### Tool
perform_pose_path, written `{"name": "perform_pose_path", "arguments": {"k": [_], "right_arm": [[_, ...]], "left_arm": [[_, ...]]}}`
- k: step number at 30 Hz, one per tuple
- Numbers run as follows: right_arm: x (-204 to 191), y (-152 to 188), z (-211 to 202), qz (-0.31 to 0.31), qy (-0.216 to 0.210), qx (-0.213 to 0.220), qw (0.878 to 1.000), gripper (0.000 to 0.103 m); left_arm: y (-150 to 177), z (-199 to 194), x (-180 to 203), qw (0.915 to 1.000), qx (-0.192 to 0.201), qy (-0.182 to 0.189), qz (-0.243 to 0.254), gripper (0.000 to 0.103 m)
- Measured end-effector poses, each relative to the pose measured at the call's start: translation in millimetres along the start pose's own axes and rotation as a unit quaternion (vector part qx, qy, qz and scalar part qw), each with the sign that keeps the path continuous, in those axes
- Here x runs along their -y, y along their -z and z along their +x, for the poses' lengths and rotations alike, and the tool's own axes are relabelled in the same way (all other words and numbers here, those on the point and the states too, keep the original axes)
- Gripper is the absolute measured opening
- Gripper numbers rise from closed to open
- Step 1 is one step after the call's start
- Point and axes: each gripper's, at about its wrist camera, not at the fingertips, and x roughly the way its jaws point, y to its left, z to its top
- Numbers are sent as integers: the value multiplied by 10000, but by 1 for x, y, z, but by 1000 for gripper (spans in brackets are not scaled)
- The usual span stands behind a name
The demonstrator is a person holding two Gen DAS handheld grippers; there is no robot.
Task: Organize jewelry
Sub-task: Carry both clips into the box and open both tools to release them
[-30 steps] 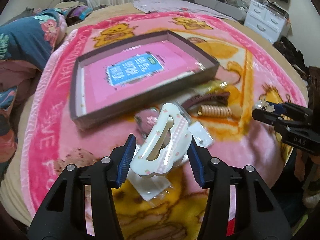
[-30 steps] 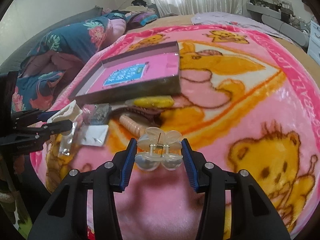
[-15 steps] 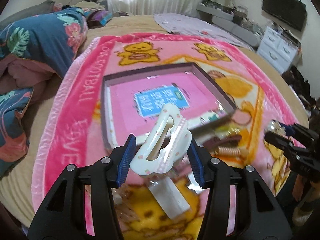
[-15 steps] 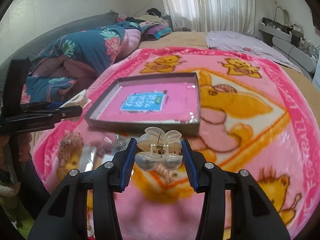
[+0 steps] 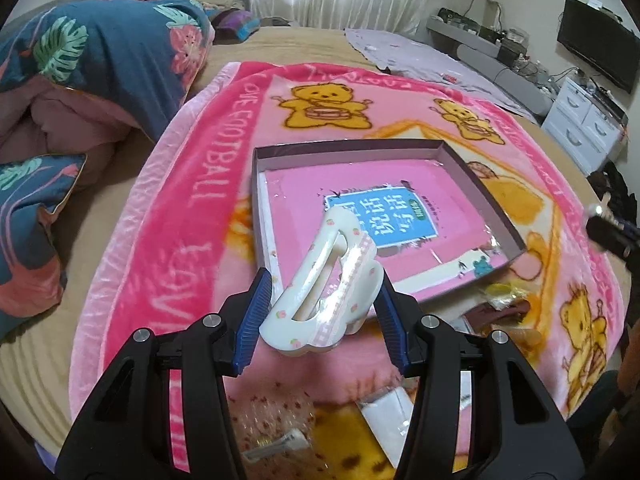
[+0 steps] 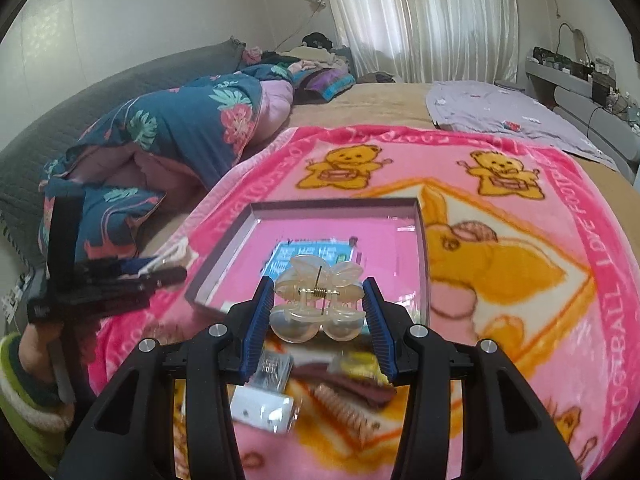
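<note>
Two fisheye wrist views look forward and down over a pink bear blanket (image 5: 192, 184) on a bed. Both share the shallow box (image 5: 480, 184) at twelve o'clock, close ahead. The right view shows the left gripper (image 6: 160, 276) at nine o'clock.

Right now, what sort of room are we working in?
Most likely a bedroom. The work surface is a bed spread with a pink bear blanket, a floral quilt is bunched at its head, and a white drawer chest stands under a wall television.
</note>
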Motion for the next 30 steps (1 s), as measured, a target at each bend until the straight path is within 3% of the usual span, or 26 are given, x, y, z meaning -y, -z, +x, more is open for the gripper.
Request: {"name": "perform_pose_path", "arguments": {"k": [11,19,26,28,30], "right_arm": [[18,-30,58,34,-82,-327,9994,44],[33,-17,81,275,-60,-431,9987,44],[39,-5,103,279,49,-684,9973,44],[40,-2,109,263,68,-748,9968,44],[38,2,115,224,85,-810,9964,44]], "left_arm": [[-29,48,-5,9996,-182,-210,7,43],[-45,77,14,9997,-220,-23,79,43],[-36,104,27,9989,-401,2,238,43],[-34,108,26,9987,-428,-36,267,45],[-33,110,23,9985,-488,-76,230,54]]}}
